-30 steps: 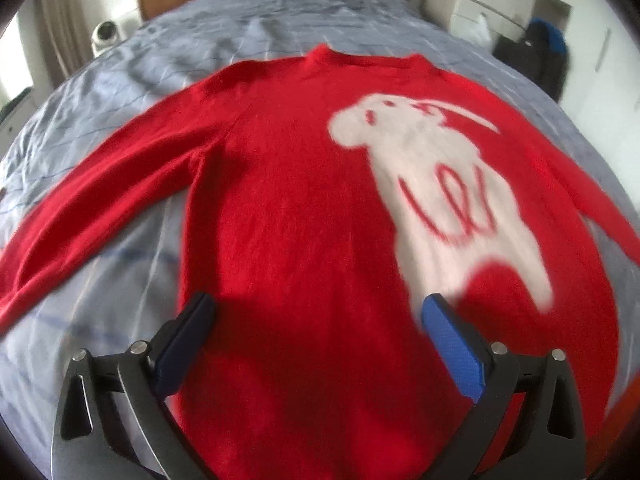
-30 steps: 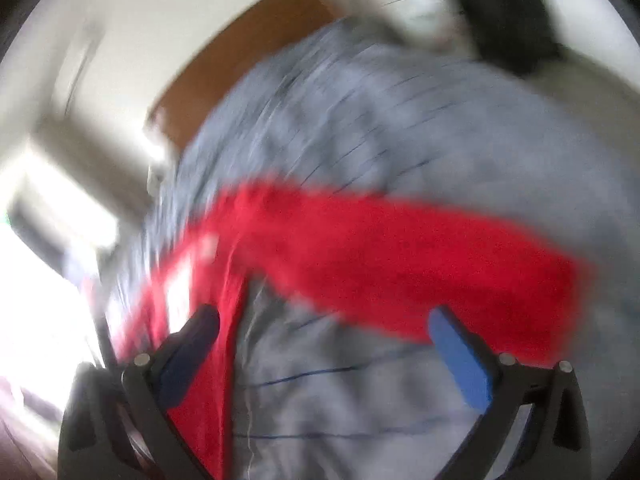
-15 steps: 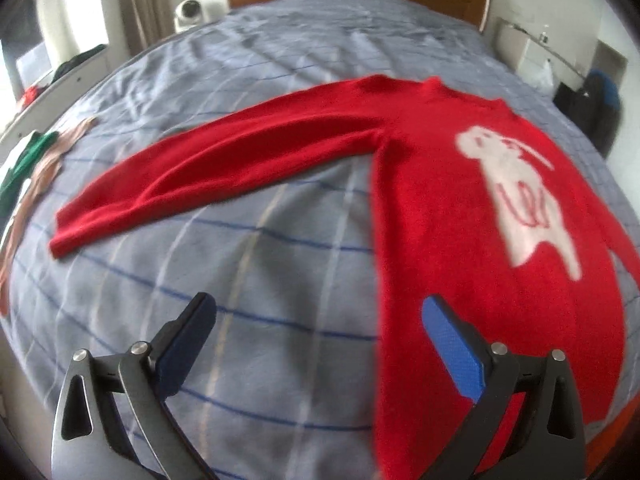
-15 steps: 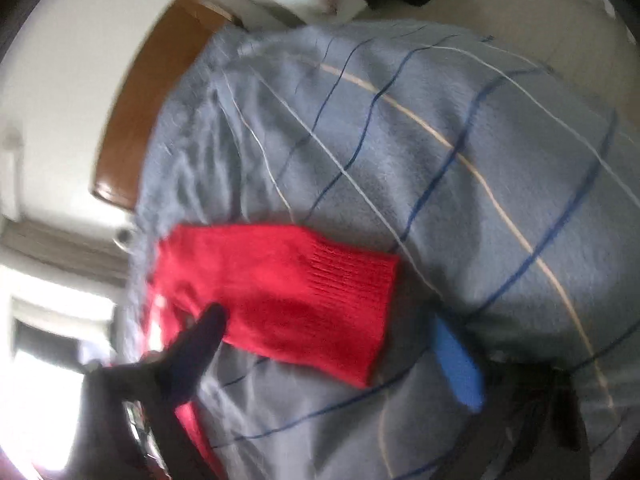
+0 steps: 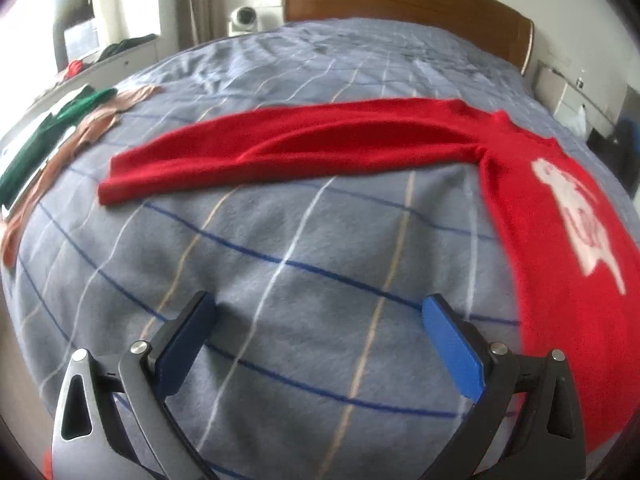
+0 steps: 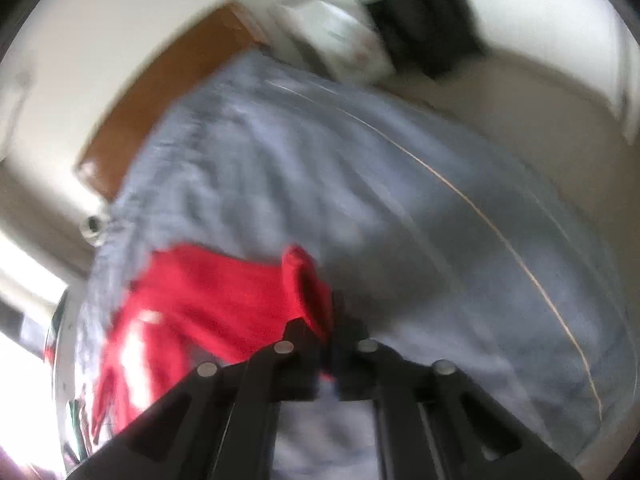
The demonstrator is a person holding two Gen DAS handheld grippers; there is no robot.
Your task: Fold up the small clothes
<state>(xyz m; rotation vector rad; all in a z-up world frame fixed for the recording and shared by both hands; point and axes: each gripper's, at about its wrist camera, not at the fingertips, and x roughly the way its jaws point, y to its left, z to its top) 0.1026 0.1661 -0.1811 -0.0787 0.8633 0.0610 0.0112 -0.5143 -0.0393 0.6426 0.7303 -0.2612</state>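
A red sweater (image 5: 560, 264) with a white animal print lies flat, one sleeve (image 5: 280, 148) stretched sideways.

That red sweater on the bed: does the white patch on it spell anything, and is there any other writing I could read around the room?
None can be read.
red sweater: the white patch has red squiggles, too blurred to tell whether they are letters.
Bedside clutter: no legible label.
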